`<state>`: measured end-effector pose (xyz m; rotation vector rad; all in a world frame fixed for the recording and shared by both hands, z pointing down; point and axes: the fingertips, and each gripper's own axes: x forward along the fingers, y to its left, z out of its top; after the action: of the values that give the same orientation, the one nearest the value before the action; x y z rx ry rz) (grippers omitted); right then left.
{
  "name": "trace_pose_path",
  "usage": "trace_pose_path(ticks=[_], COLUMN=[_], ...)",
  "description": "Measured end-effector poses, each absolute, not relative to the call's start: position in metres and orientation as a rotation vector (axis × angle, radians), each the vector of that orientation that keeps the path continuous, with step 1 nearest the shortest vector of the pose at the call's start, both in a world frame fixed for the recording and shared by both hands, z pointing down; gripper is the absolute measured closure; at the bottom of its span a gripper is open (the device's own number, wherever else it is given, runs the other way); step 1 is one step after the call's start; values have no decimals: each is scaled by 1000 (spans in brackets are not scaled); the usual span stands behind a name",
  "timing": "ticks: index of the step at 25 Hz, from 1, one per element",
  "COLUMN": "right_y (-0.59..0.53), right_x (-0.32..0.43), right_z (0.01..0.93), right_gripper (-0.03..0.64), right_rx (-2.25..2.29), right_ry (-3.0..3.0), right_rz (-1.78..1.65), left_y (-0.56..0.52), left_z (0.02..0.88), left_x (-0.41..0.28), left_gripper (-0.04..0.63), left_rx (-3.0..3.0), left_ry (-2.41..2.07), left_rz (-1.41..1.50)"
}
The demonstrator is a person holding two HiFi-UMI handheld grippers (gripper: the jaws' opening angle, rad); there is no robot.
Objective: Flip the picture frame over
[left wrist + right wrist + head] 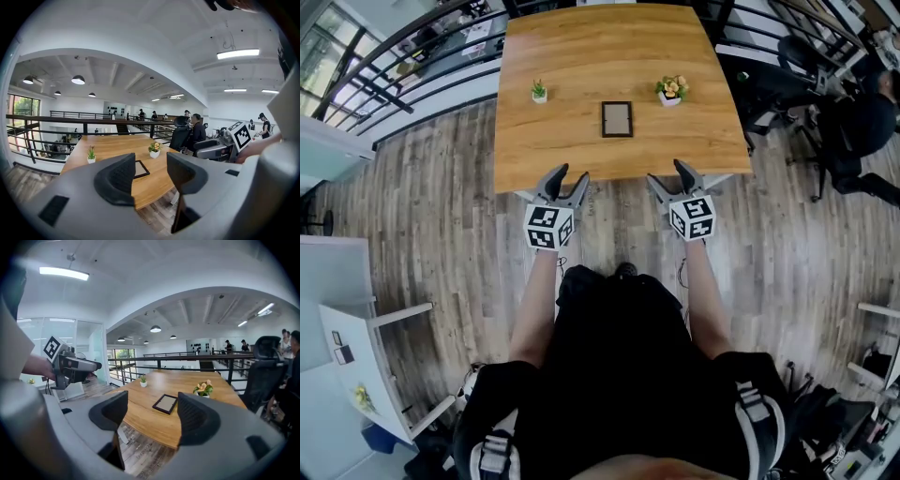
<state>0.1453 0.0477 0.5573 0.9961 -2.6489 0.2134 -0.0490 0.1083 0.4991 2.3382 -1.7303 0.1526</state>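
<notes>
A dark-rimmed picture frame (617, 119) lies flat near the middle of the wooden table (581, 47). Both grippers hover side by side just short of the table's near edge, apart from the frame. My left gripper (567, 175) is open with nothing between its jaws. In the left gripper view the frame (141, 169) shows beyond the gap of the left gripper (149, 176). My right gripper (669, 174) is also open and empty. The right gripper view shows the frame (165, 403) ahead of the right gripper (152, 414), slightly right of the gap.
A small green plant (539, 91) in a white pot stands left of the frame, a flower pot (672, 90) right of it. Black railings (403, 56) run along the far left. Office chairs (787, 70) and a seated person are at the right.
</notes>
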Motion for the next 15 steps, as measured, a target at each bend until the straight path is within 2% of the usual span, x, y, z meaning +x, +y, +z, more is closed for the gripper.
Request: trace_pose_path(ticks=[15], right_y=[43], right_x=[146], right_z=[565], right_gripper=[296], right_rx=[967], right_ry=[-2623], right_rz=[211], left_y=[100], left_z=[509], left_x=[-52], left_gripper=[373], left_rx=[2307], left_ry=[-1729], left_rz=[135])
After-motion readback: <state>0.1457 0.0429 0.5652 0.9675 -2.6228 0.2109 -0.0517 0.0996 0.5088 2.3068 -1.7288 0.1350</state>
